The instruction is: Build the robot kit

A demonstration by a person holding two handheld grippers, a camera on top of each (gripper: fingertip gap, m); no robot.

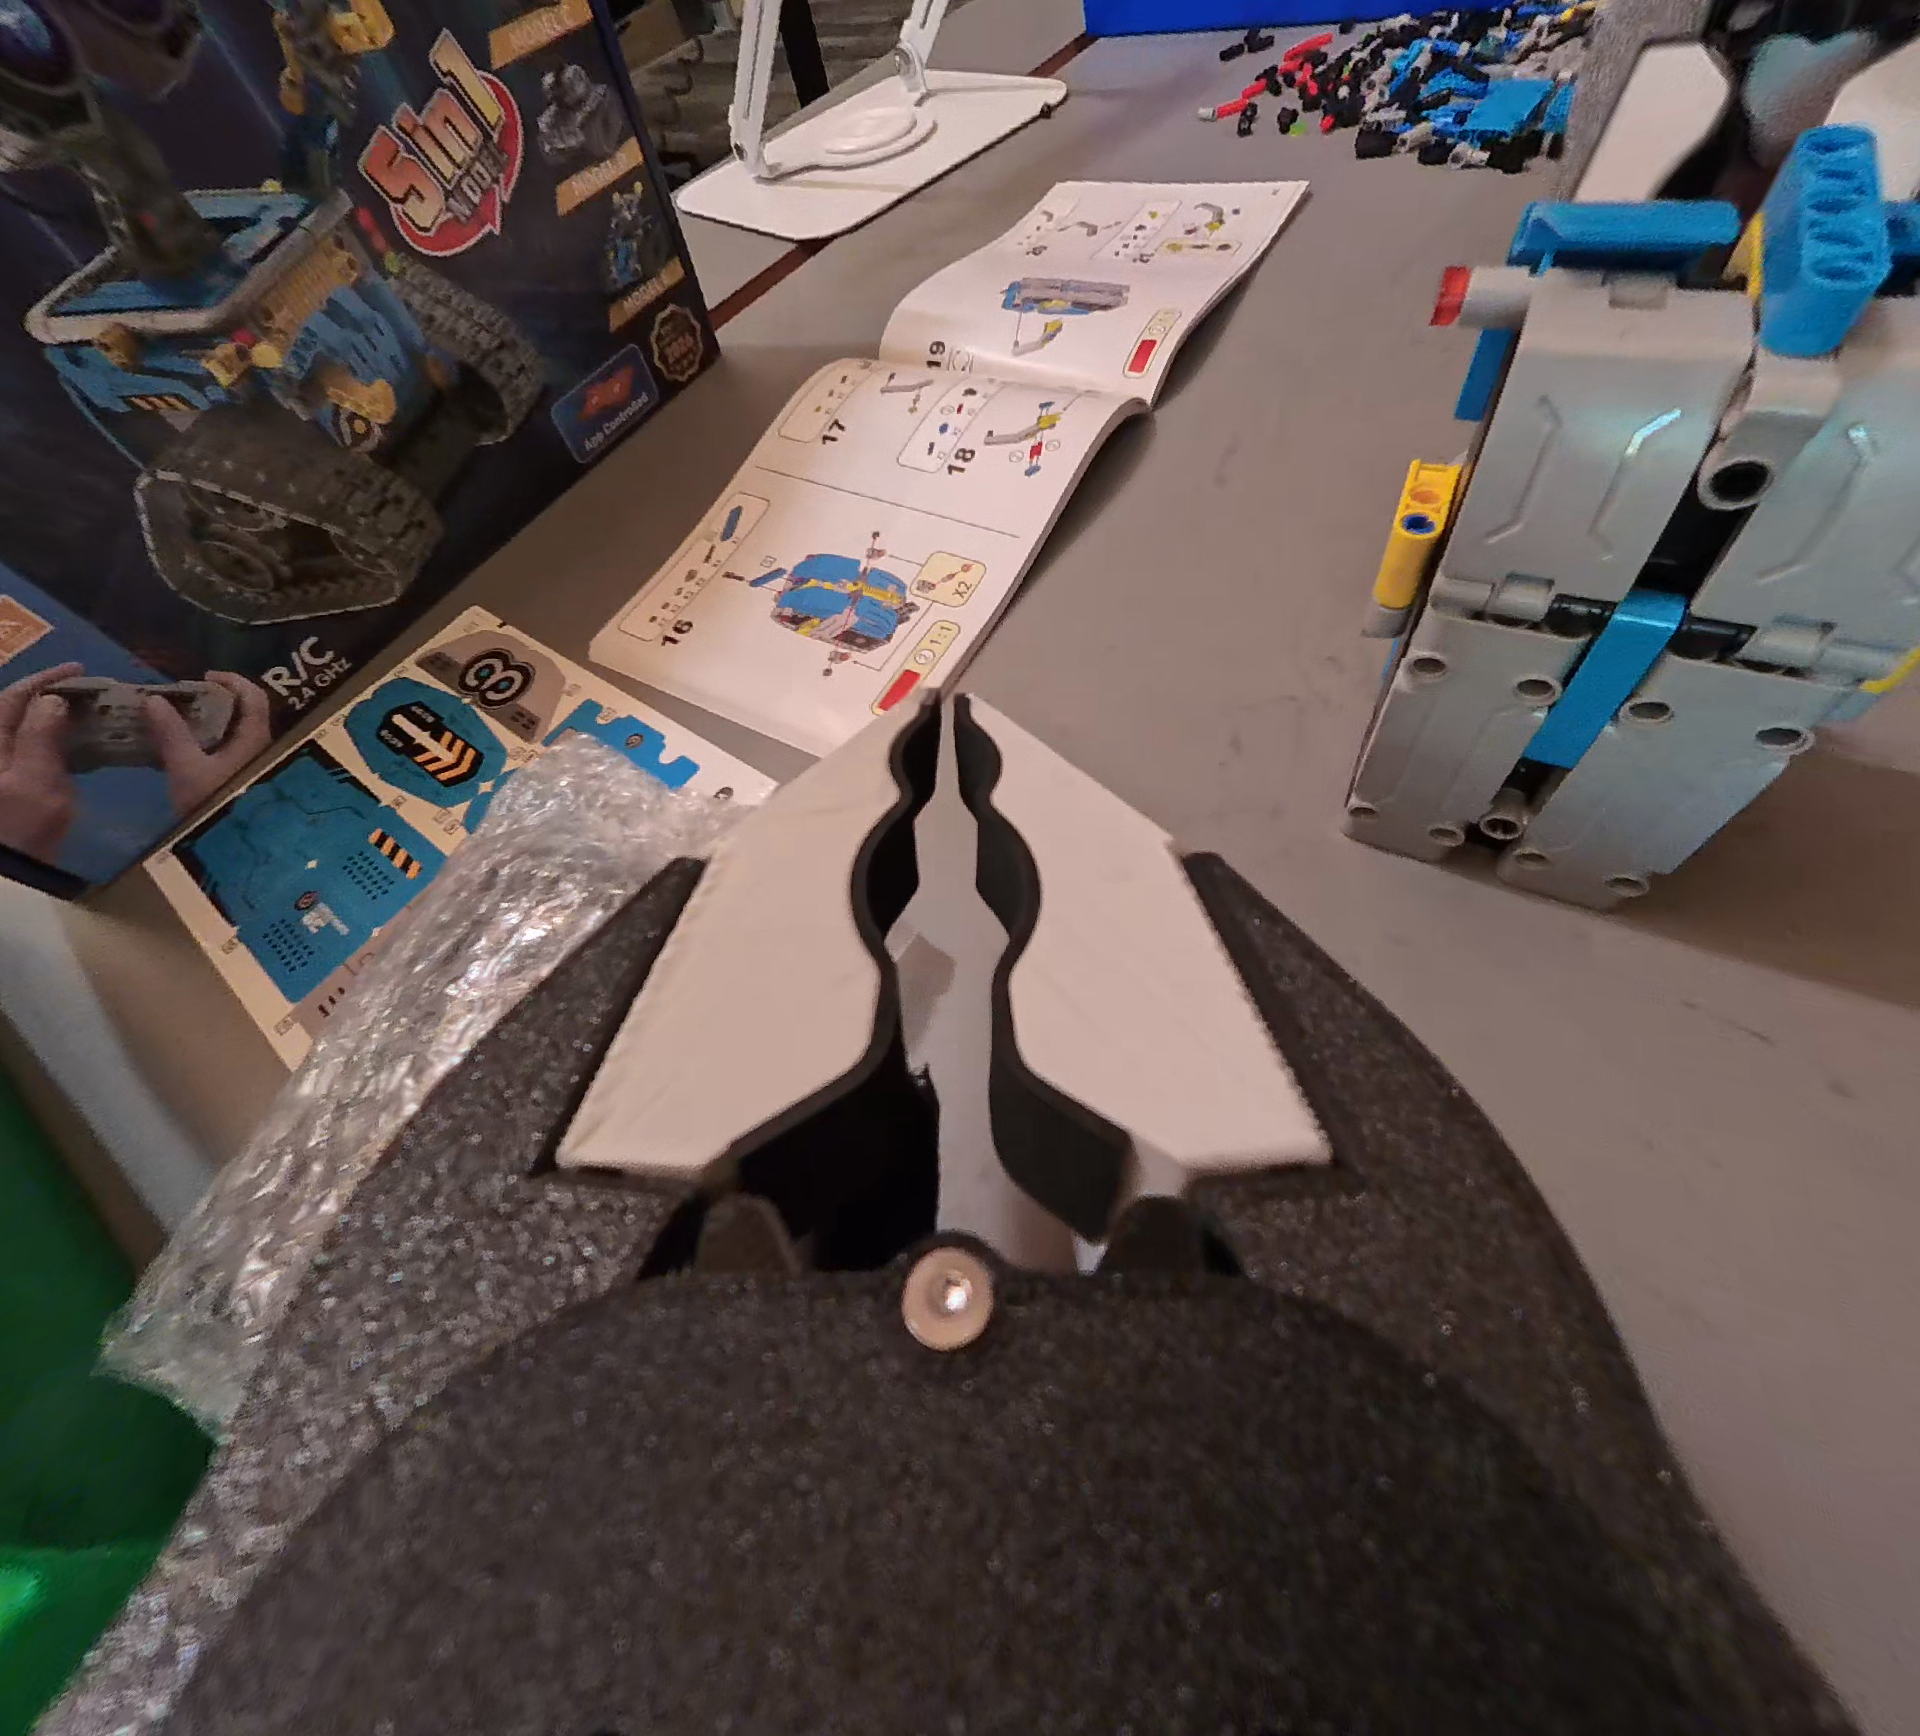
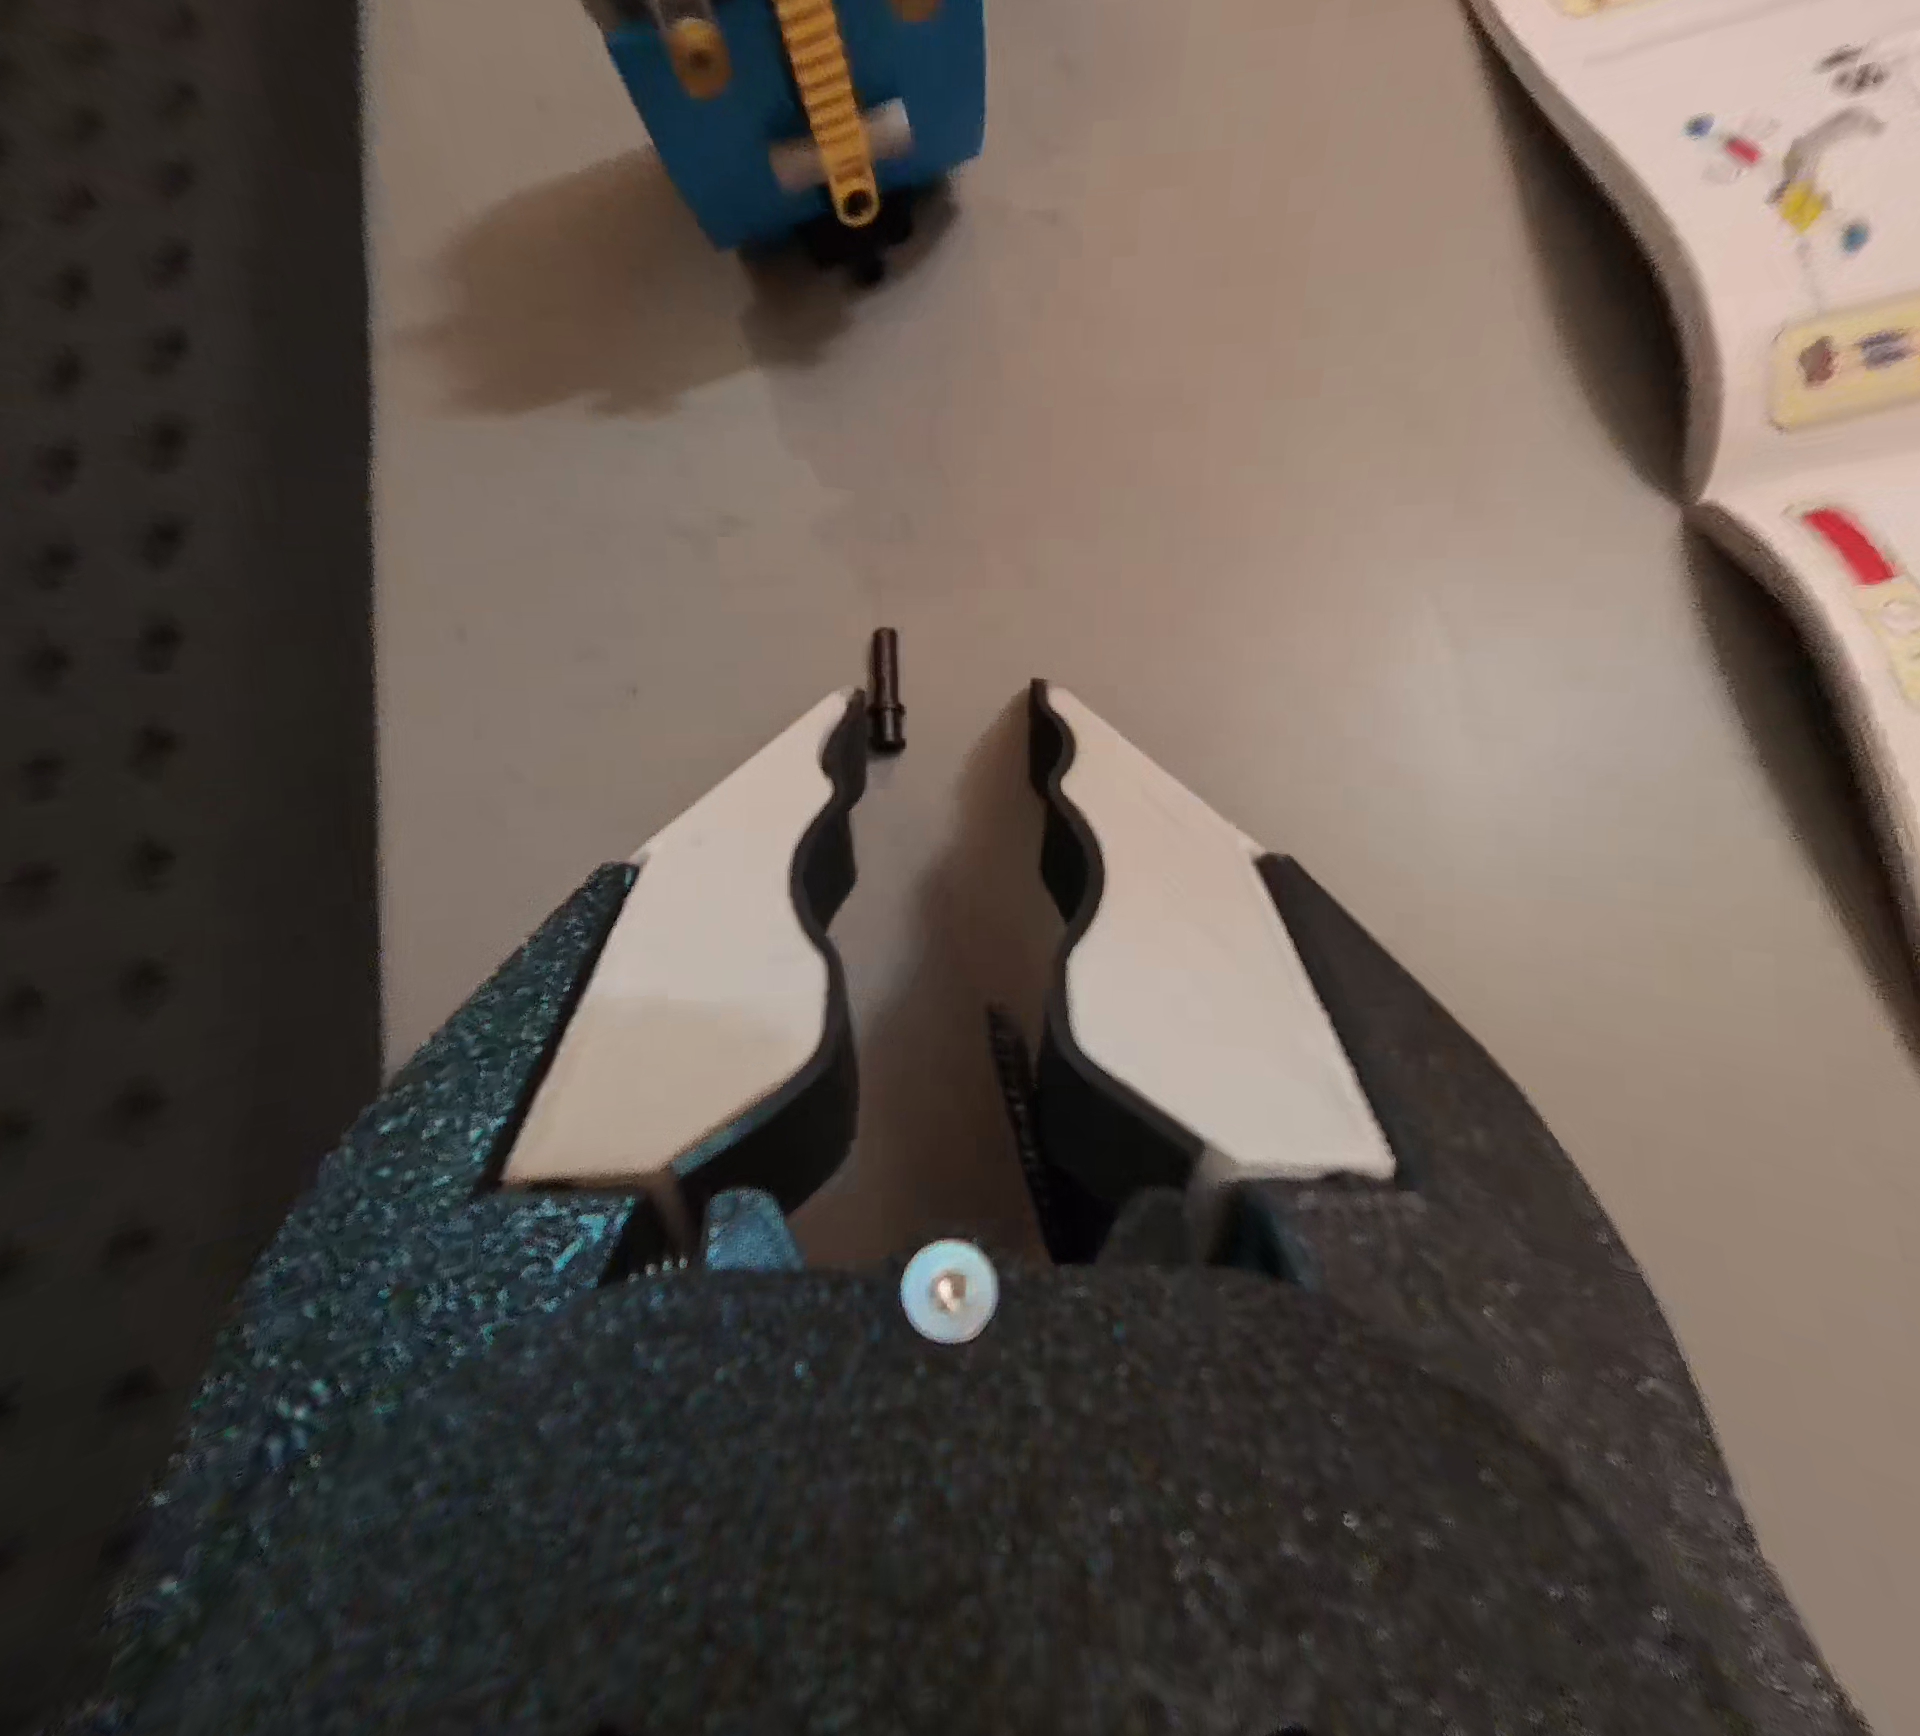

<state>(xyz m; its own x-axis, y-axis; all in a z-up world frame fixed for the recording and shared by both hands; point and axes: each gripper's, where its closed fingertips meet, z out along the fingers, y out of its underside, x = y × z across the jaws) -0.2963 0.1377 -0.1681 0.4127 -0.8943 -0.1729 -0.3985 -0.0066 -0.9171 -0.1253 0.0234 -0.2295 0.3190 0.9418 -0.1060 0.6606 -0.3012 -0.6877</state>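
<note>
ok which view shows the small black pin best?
Right wrist view: the black pin lies on the grey table, sharp, just off the tip of one finger of the open right gripper. In the left wrist view I cannot pick it out.

Blue brick model (image 2: 800, 24) (top cut off), blurred booklet (image 2: 1766, 128) edge-cropped
</note>
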